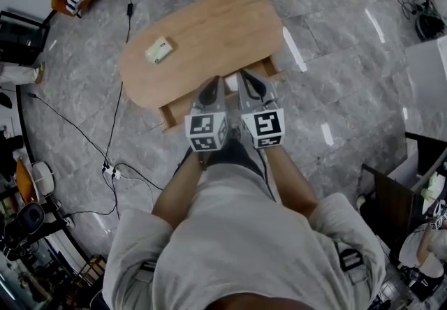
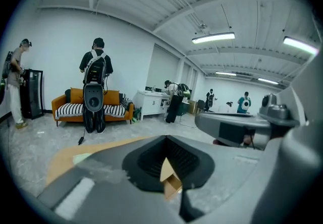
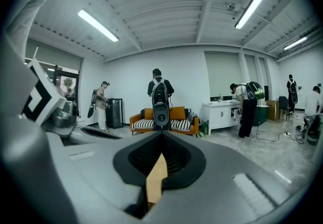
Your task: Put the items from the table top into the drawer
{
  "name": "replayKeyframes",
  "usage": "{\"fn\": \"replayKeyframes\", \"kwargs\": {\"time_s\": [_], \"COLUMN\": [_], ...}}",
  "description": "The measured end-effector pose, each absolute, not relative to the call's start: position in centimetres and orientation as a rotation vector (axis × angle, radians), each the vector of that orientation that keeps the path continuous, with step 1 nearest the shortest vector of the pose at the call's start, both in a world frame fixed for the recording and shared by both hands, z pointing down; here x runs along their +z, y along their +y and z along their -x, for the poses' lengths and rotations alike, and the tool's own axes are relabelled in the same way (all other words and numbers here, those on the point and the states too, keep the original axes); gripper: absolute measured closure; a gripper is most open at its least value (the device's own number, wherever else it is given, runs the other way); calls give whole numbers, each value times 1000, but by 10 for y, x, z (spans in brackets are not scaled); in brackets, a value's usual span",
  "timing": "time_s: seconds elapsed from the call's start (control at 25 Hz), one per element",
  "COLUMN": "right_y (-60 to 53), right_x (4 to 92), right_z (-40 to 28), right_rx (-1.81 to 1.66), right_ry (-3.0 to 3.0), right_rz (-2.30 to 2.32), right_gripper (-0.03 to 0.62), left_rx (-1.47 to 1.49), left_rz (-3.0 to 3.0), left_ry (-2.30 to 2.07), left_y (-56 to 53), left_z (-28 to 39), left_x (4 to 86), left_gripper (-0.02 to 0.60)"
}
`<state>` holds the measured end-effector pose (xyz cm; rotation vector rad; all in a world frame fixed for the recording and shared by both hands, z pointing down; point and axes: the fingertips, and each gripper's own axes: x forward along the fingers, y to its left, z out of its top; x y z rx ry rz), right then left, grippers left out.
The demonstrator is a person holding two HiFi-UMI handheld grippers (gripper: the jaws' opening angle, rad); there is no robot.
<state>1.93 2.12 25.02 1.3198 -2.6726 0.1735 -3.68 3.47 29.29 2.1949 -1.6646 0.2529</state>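
Observation:
A small pale green and white item [image 1: 158, 50] lies on the left part of the oval wooden table [image 1: 230, 19]. I hold both grippers side by side over the table's near edge, pointing away from me. My left gripper [image 1: 211, 86] is shut with nothing in it, and the item lies well to its far left. My right gripper [image 1: 249, 82] is shut and empty too. In the left gripper view the jaws [image 2: 169, 170] meet, with the tabletop [image 2: 63, 156] and the pale item [image 2: 81, 158] beyond them. The right gripper's jaws [image 3: 159, 167] also meet. I cannot make out a drawer.
A wooden rail [image 1: 171, 119] sticks out below the table's near edge. Cables [image 1: 112, 162] run over the grey marble floor at left. An orange sofa with striped cushions [image 2: 91, 109] stands beyond the table, with people [image 2: 96, 84] near it, and a white cabinet [image 3: 222, 114] stands at right.

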Motion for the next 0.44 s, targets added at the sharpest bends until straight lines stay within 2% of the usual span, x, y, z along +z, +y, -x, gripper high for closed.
{"fn": "replayKeyframes", "kwargs": {"time_s": [0.44], "right_y": [19], "right_x": [246], "right_z": [-18], "right_rx": [172], "right_ry": [-2687], "right_rz": [-1309], "right_gripper": [588], "left_rx": [262], "left_rz": [-2213], "left_ry": [-1654], "left_y": [33], "left_z": [36], "left_x": [288], "left_gripper": [561]}}
